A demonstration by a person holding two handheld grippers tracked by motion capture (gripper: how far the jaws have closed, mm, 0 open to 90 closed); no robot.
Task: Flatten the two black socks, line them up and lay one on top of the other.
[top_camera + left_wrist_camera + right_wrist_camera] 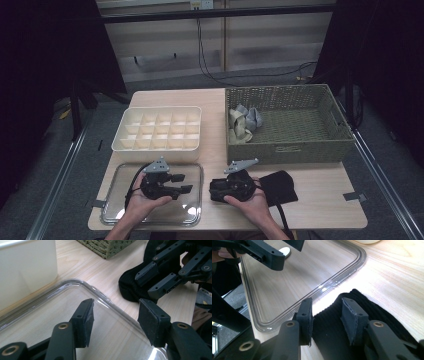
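Note:
My left gripper (184,183) lies on its side in the person's left hand, pointing right over a clear plastic lid (192,210). In the left gripper view its jaws (115,315) stand open above the lid (45,315) with nothing between them. My right gripper (212,189) points left toward it from the person's right hand. A black knitted cloth (282,185) lies on the table under and behind that gripper. In the right gripper view the jaws (327,312) are apart over the cloth (374,310), the pads not pressing on it.
A white box with several compartments (157,131) stands behind the lid. A woven basket (300,150) at the back right holds rolled grey and beige socks (244,122). The table's front edge runs close under both hands.

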